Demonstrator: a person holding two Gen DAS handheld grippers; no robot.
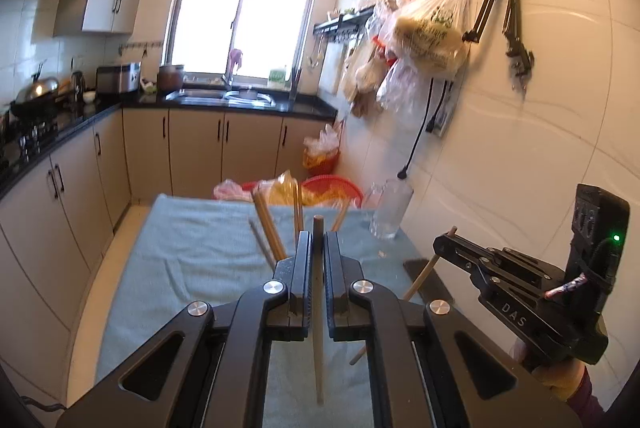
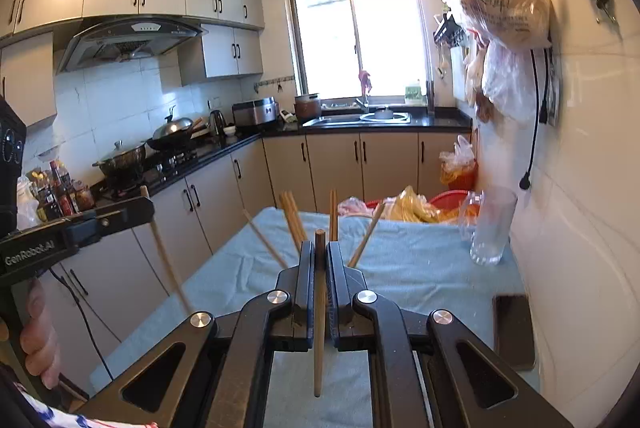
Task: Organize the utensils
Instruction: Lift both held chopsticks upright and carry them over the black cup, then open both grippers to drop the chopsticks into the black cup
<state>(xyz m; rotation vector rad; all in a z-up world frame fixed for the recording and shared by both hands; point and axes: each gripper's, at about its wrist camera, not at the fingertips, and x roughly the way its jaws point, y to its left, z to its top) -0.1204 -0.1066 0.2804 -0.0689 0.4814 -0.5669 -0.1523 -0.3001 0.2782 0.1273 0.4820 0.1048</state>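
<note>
My left gripper is shut on a wooden chopstick, held upright above the blue towel on the table. My right gripper is shut on another wooden chopstick, also upright. The right gripper also shows in the left wrist view, and the left gripper in the right wrist view. Several more chopsticks lie on the towel beyond the grippers; they also show in the right wrist view. A clear glass stands on the towel at the right, by the wall.
A dark phone lies at the towel's right edge. Red baskets with plastic bags sit beyond the table. Counters with a stove run along the left, a sink at the back, and bags hang on the right wall.
</note>
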